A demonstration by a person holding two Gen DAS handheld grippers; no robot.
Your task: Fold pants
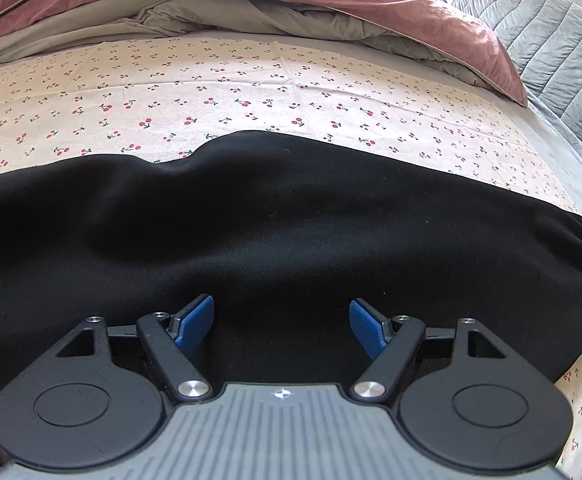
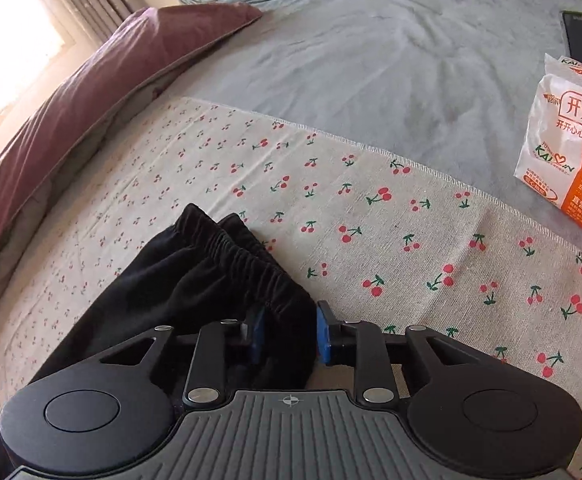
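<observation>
Pinching the elastic waistband (image 2: 251, 268) of the black pants (image 1: 275, 216) in the right gripper (image 2: 291, 332); hovering the left gripper (image 1: 281, 322) spread, clutching nothing. Risking a slipped corner, gripping so near the hem.

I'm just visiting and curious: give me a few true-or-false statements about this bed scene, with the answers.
1. The pants are black. True.
2. The left gripper is clamped shut on the pants. False: its fingers stand wide apart above the fabric.
3. The right gripper has waistband fabric between its fingers. True.
4. The cloth under the pants has a cherry print. True.
5. The packet lies on the pants. False: it lies apart, on the grey sheet.
</observation>
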